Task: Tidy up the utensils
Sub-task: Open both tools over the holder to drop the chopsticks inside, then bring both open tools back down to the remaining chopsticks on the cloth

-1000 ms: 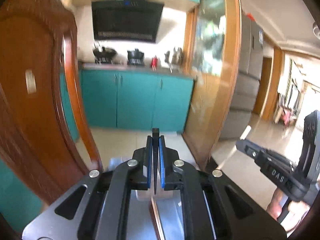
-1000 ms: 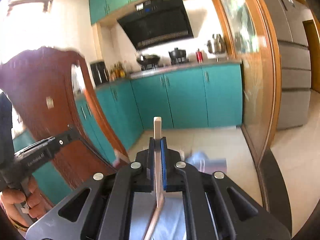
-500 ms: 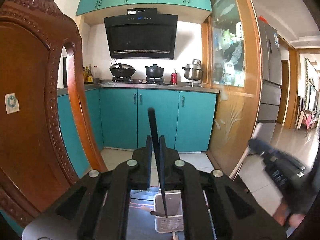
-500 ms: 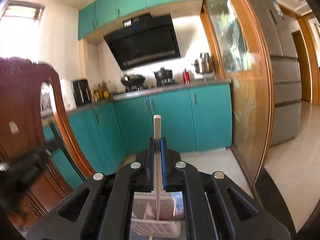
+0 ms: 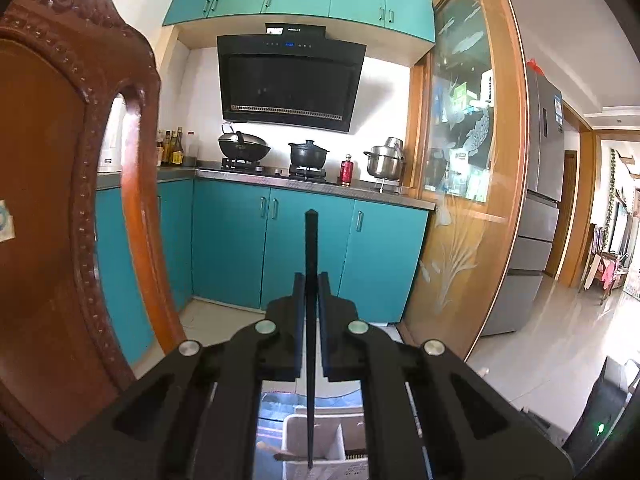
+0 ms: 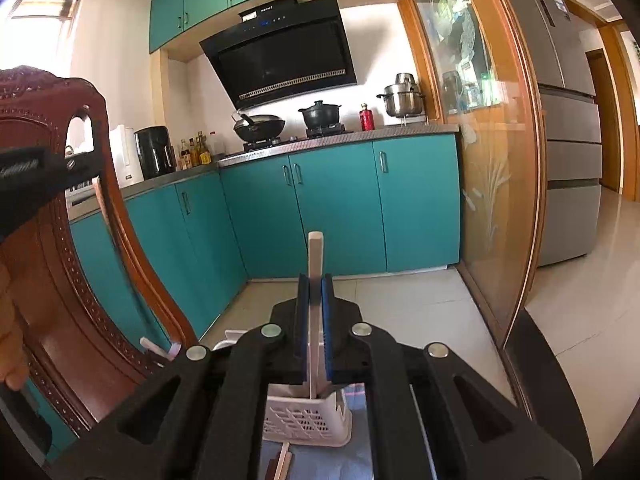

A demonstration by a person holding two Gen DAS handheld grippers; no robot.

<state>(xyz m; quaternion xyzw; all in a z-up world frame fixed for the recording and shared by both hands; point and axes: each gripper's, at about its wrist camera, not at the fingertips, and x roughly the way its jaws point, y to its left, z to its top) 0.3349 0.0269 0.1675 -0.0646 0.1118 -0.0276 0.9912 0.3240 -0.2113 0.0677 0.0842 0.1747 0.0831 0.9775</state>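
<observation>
Two chopsticks are held upright above a white basket.

A black chopstick [image 5: 311,264] is clamped between the jaws of the left gripper [image 5: 310,280] — its lower tip reaches into the basket [image 5: 352,432]. A pale chopstick [image 6: 315,256] is pinched by the right gripper [image 6: 315,280] over the basket, beside a wooden chair [image 6: 60,280].

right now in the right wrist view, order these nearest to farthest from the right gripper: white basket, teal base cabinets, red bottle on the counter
1. White basket: just below the right gripper, under the pale stick it holds.
2. Teal base cabinets: across the floor, straight ahead.
3. Red bottle: on the counter above those cabinets, against the back wall, right of the black pot.
</observation>
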